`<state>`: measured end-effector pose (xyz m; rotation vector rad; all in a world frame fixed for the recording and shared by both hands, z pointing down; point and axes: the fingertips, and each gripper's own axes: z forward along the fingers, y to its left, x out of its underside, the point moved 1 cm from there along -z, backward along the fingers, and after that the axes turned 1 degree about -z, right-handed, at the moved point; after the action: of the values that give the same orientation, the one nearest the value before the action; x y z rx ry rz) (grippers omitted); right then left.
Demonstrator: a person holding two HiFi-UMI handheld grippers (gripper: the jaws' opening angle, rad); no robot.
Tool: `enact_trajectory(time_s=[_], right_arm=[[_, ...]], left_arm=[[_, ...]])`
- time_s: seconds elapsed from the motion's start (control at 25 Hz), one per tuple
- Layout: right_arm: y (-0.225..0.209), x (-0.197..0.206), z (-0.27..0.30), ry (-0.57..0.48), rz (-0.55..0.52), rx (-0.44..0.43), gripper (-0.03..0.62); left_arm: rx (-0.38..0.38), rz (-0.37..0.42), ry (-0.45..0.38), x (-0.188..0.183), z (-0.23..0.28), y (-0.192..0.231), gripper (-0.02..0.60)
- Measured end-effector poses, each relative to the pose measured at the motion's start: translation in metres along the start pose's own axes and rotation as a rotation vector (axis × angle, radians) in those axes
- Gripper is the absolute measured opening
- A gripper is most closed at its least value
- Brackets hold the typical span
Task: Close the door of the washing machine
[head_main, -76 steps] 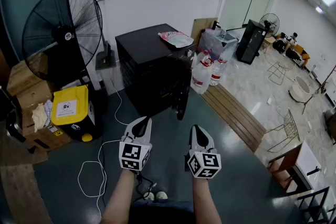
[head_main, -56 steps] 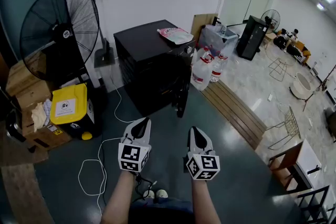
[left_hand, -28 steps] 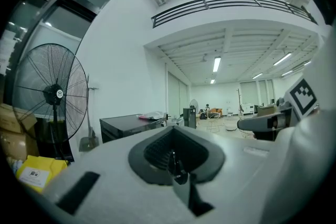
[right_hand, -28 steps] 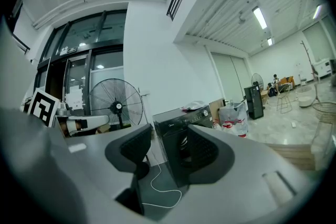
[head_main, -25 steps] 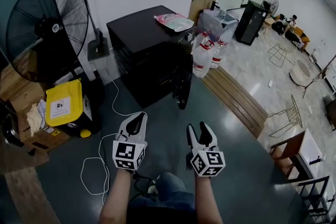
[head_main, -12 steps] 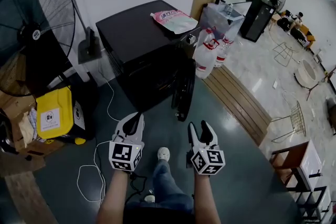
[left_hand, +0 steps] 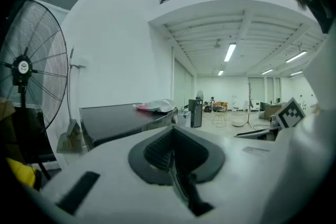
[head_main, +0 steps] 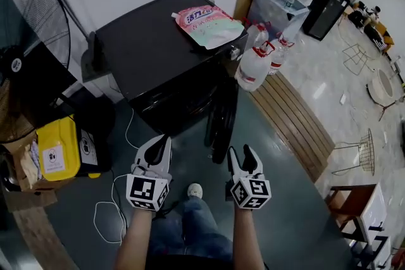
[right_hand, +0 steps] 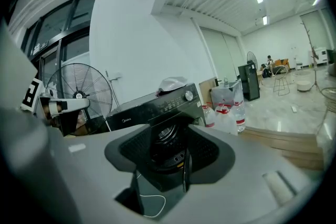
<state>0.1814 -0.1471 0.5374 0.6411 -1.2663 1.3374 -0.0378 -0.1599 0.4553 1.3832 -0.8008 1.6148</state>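
The black washing machine (head_main: 161, 66) stands ahead with its round door (head_main: 223, 126) swung open toward me, seen nearly edge-on. A pink detergent bag (head_main: 205, 25) lies on its top. My left gripper (head_main: 162, 142) is shut and empty, held short of the machine's front. My right gripper (head_main: 240, 157) is open and empty, just below the door's lower edge and not touching it. In the right gripper view, that gripper (right_hand: 169, 147) frames the machine (right_hand: 157, 107) and its dark drum opening. In the left gripper view, the left gripper (left_hand: 171, 157) points past the machine's top (left_hand: 118, 115).
A large floor fan (head_main: 25, 54) and a yellow box (head_main: 57, 148) stand left of the machine. Water bottles (head_main: 259, 63) sit at its right. A white cable (head_main: 107, 218) lies on the floor. Wooden planks (head_main: 297, 129) run along the right. My leg and shoe (head_main: 195, 190) show below.
I have walked closer, so the machine and its open door are much nearer. The right gripper went from shut to open. The left gripper stayed shut.
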Motion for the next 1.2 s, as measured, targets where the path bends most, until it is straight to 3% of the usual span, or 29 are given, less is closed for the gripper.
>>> enact_trajectory(time_s=[0.4, 0.84, 1.2], right_arm=[[-0.031, 0.036, 0.063, 0.117, 0.011, 0.011, 0.212], [-0.064, 0.078, 0.116, 0.215, 0.048, 0.014, 0.210], [-0.078, 0.099, 0.138, 0.272, 0.079, -0.011, 0.209]], left_arm=[[0.059, -0.008, 0.057, 0.023, 0.063, 0.007, 0.008], [0.065, -0.062, 0.129, 0.064, 0.080, 0.022, 0.008], [0.073, -0.077, 0.141, 0.075, 0.094, 0.024, 0.008]])
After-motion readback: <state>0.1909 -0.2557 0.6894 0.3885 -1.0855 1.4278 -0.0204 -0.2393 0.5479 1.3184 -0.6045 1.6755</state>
